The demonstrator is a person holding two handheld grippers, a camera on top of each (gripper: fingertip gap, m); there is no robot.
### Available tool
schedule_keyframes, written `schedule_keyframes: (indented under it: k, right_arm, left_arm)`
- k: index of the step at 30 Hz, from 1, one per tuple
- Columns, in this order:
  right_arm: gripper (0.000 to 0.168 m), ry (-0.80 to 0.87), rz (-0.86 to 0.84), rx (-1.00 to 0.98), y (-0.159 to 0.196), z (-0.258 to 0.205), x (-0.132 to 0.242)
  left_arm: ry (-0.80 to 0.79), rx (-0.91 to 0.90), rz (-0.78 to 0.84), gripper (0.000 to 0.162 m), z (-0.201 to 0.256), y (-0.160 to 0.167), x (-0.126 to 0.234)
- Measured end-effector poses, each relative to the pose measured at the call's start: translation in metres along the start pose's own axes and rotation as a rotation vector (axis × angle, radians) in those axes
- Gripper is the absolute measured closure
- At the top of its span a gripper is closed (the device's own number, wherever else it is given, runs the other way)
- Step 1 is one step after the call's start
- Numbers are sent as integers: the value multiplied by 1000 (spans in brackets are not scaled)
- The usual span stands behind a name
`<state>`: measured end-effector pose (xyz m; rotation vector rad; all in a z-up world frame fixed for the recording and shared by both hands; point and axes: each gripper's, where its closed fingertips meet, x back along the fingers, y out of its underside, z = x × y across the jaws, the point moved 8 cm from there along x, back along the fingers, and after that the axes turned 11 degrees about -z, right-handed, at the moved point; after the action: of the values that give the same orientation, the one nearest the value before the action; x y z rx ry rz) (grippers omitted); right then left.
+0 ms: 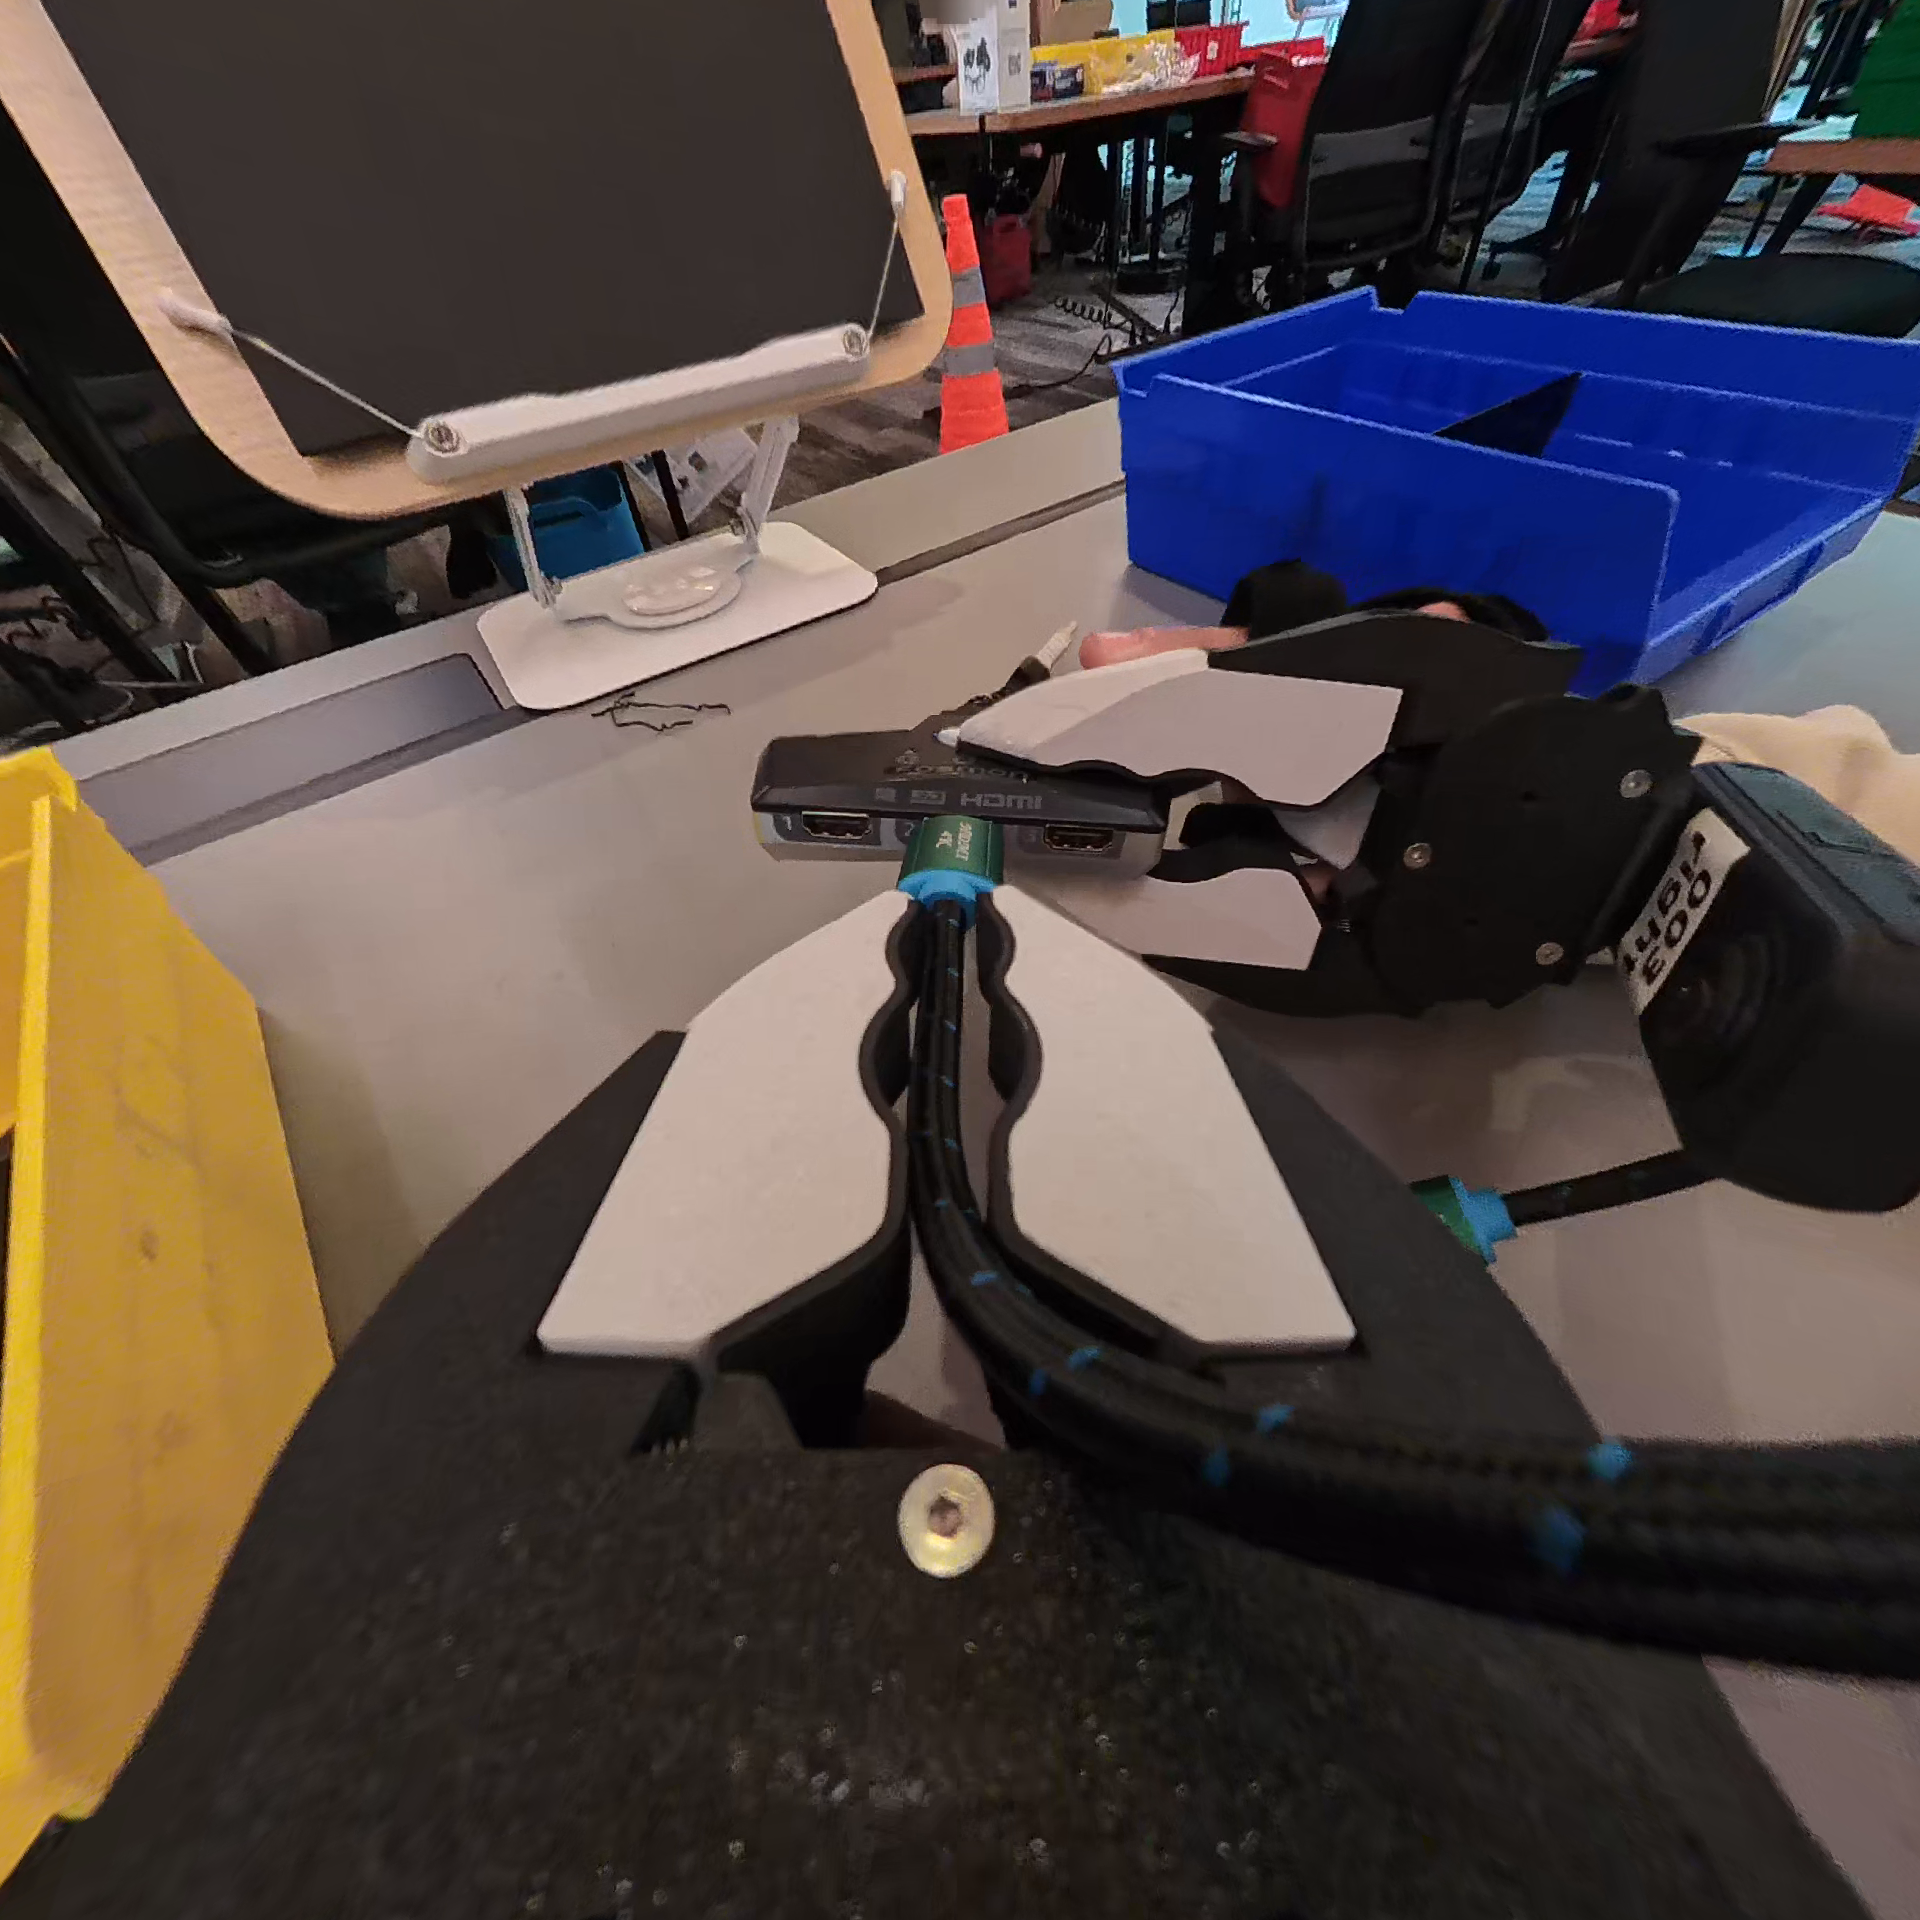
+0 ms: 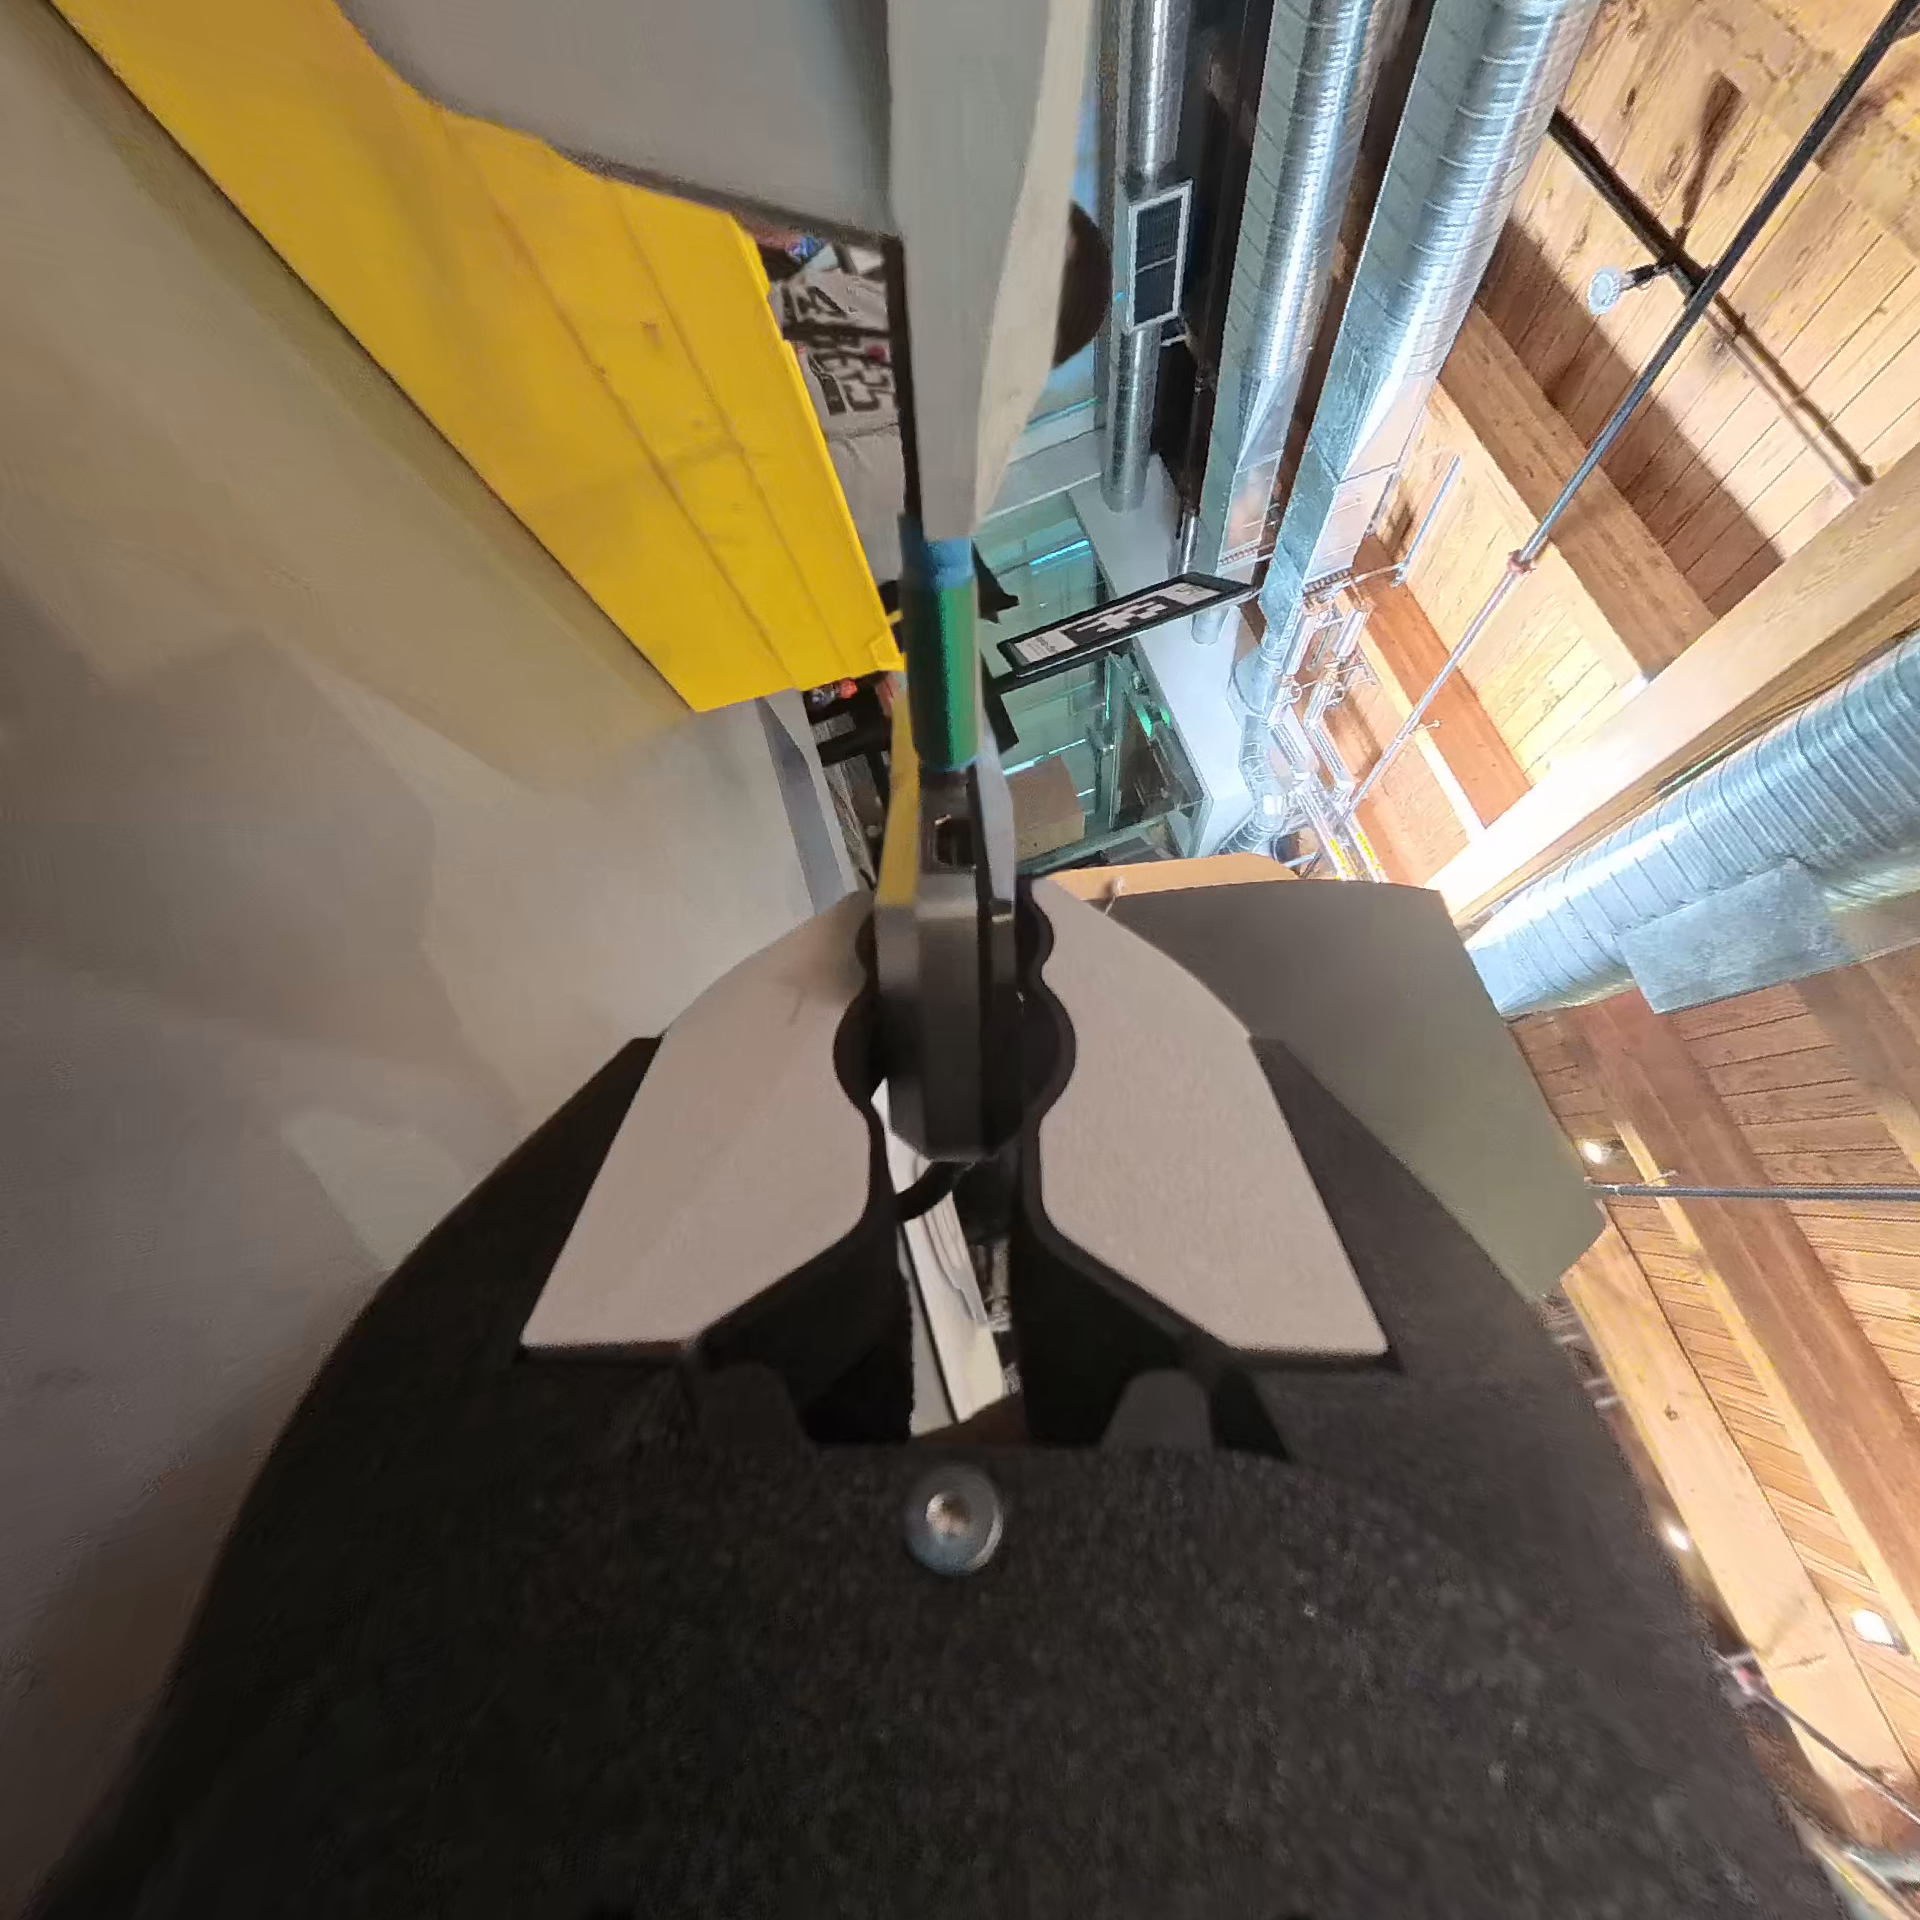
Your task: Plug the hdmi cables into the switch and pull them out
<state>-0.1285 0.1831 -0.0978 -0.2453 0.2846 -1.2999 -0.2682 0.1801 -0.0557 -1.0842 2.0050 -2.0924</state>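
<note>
The black switch (image 1: 935,795) lies on the grey desk (image 1: 540,935) near the middle of the left wrist view, its row of ports facing the camera. A green plug (image 1: 951,850) sits in the middle port, with empty ports at its 9 and 3 o'clock. The left tongs (image 1: 943,920) are clenched on the black braided cable (image 1: 940,1039) just behind the plug's blue collar. The right tongs (image 1: 1049,831) come in from 3 o'clock and grasp the switch by its right end. A second plug (image 1: 1460,1216) lies loose on the desk at 4 o'clock. A blue bin (image 1: 1403,499) stands at 1 o'clock, a yellow bin (image 1: 114,1143) at 9 o'clock, a tablet stand (image 1: 675,603) at 11 o'clock.
</note>
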Motion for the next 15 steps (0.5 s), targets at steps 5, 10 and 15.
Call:
schedule_keyframes:
  k: [5,10,15]
  right_arm:
    - [147,17,-34,-61,9,11,-1]
    - [147,-9,-74,-141,4,52,-4]
    - [147,-41,-66,-375,5,170,4]
  left_arm:
    - [25,43,1,118,7,12,32]
    - [28,117,-38,119,15,43,61]
    - [6,78,-71,122,17,49,64]
